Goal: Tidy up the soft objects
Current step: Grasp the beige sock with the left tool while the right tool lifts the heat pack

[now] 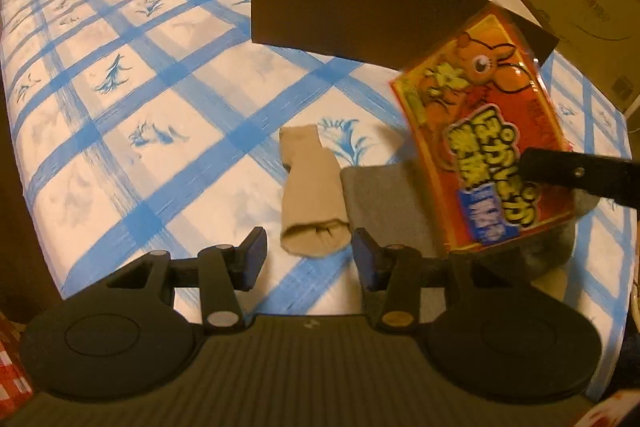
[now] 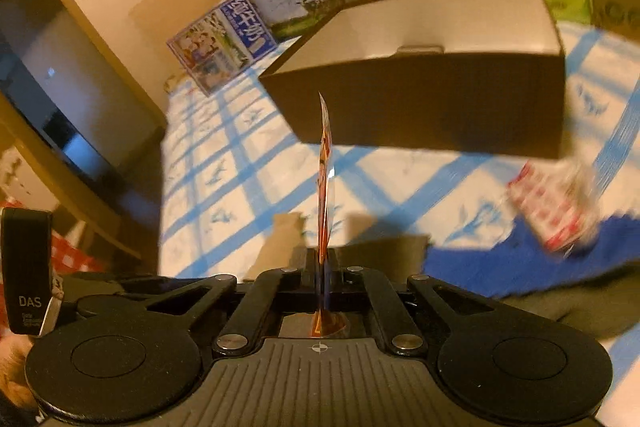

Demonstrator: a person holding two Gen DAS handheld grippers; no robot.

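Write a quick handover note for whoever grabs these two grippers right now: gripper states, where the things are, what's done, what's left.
Right gripper: shut on the orange packet, lifted above the bed.
Left gripper: open, empty, over the beige sock.
Grey cloth lies beside the sock; red-and-white pack on the blue cloth.
Brown box looks empty where visible.
Left: likely box the packet, then the rest.

Right gripper jaws pinched tight on thin orange packet, mid-frame, before brown box.
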